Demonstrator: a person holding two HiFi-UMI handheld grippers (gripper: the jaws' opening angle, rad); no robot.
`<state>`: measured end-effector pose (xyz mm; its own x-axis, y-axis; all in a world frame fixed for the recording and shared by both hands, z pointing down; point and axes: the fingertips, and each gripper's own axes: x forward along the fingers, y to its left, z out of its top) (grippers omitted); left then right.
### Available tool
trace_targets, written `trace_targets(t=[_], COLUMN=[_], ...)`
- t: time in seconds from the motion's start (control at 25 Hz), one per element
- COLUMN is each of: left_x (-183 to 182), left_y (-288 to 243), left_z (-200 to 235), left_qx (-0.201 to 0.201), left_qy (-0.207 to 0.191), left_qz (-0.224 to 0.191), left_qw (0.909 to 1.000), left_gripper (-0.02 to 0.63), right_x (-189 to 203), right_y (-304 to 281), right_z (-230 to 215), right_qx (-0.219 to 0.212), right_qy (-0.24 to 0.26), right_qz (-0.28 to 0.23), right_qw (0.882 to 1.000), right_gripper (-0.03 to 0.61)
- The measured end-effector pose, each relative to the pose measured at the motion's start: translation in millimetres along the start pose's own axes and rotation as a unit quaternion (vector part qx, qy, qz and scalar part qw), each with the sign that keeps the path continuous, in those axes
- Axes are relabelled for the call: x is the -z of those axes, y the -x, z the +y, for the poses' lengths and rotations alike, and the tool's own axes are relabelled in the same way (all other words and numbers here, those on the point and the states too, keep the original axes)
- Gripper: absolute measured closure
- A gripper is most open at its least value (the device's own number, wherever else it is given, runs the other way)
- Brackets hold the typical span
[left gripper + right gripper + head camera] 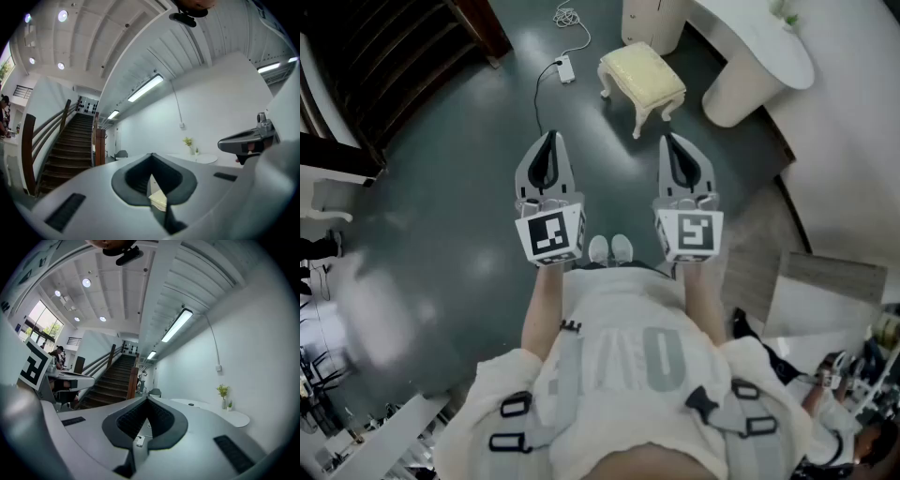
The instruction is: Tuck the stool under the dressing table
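The left tongs point(550, 142) and the right tongs point(673, 142) were both pressed fully together with nothing between them. They were held level, side by side, above the dark grey floor point(459, 187). The cream stool point(642, 77) stood on the floor ahead of them, near the white dressing table point(759, 56) but out from under its top. A power strip point(566, 67) lay just left of the stool.

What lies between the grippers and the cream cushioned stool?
In the head view, only bare dark grey floor separates left gripper and right gripper from the cream cushioned stool; a white power strip lies off left.
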<state>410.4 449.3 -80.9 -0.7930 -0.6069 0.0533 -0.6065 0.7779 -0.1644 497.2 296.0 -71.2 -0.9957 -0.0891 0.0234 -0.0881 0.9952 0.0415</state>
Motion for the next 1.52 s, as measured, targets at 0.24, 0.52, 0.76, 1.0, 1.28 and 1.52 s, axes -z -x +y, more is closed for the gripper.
trace_targets(t=[0.24,0.52,0.76,1.0,1.28,1.52], left_x=[-1.7,-0.7,1.4,8.3,35.3,36.4], left_y=[0.9,5.0,5.4,10.1,-12.6,-36.2], left_z=[5.2,13.0,27.2,48.7,80.9,84.4], left_qx=[0.001,0.001,0.003,-0.005,-0.014,-0.015], left_qy=[0.007,0.027,0.038,0.054,0.064,0.068], left_qz=[-0.003,-0.001,-0.006,-0.010,-0.011,-0.019], left_qw=[1.0000,0.9996,0.9993,0.9985,0.9978,0.9974], left_gripper=[0.609,0.609,0.609,0.609,0.609,0.609], right_x=[-1.5,-0.3,2.7,12.2,34.4,34.6], right_y=[-1.3,-2.7,-6.8,-11.6,-36.3,-55.7], right_z=[3.0,7.8,17.8,30.3,37.0,24.3], right_qx=[-0.003,0.007,0.002,0.013,0.022,0.022], right_qy=[-0.003,-0.010,-0.019,-0.020,-0.016,-0.011], right_qz=[0.002,0.005,0.018,0.029,0.033,0.019], right_qw=[1.000,1.000,1.000,0.999,0.999,1.000], right_gripper=[0.577,0.577,0.577,0.577,0.576,0.577])
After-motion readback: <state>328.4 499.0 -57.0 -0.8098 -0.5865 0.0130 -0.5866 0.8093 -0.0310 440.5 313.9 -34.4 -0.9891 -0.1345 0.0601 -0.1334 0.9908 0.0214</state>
